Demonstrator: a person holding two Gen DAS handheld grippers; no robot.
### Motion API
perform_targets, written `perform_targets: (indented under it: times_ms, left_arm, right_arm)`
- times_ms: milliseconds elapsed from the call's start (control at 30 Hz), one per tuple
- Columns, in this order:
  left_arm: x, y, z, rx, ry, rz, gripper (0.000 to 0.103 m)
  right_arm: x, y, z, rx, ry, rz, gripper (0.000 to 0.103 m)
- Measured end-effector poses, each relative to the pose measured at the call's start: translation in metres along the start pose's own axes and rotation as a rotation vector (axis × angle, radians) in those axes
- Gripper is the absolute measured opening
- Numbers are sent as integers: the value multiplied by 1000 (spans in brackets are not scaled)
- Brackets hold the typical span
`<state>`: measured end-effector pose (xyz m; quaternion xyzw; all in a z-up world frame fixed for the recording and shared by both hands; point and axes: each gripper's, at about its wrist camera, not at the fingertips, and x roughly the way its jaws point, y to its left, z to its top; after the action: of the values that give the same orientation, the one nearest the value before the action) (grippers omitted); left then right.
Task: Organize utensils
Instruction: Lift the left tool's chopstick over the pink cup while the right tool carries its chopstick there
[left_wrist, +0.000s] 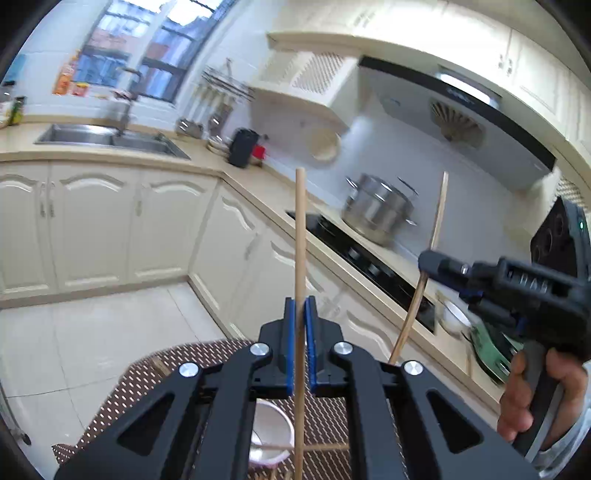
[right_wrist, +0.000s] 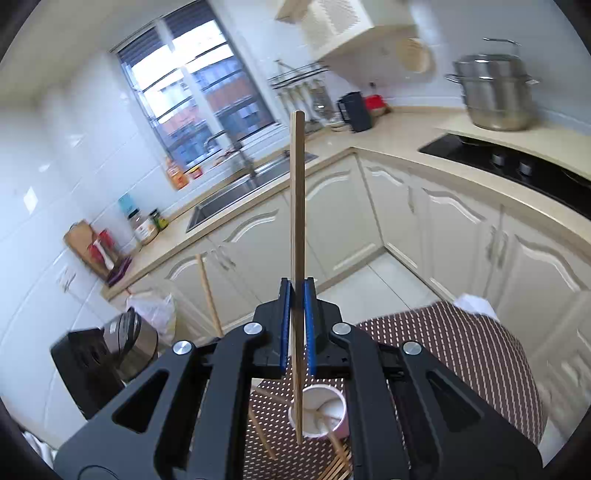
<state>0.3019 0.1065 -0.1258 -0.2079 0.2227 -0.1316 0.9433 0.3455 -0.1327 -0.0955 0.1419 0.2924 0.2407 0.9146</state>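
- Two chopsticks are held upright: the left gripper (left_wrist: 303, 347) has its fingers clamped on the left chopstick (left_wrist: 300, 258), the right gripper (right_wrist: 297, 332) on the right chopstick (right_wrist: 297, 221).
- Both tips hang above the white cup (right_wrist: 320, 413) on the dotted worktop (right_wrist: 461, 354); lowering vertically before letting go looks wisest.
- Both grippers point roughly level into the kitchen.

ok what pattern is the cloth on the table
Brown tablecloth with rows of small pale dots, clearest in the right wrist view.
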Motion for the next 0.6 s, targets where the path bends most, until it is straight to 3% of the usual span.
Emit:
perform_targets:
  times_ms: [267,600]
  left_arm:
    - [18,-3,-15,7,-86,120,5]
    - [43,9,-50,26,-71,229,5]
  right_arm:
    - [55,-21,-17,-110,72,127,7]
    - [84,-32,-43,-163,131,186,8]
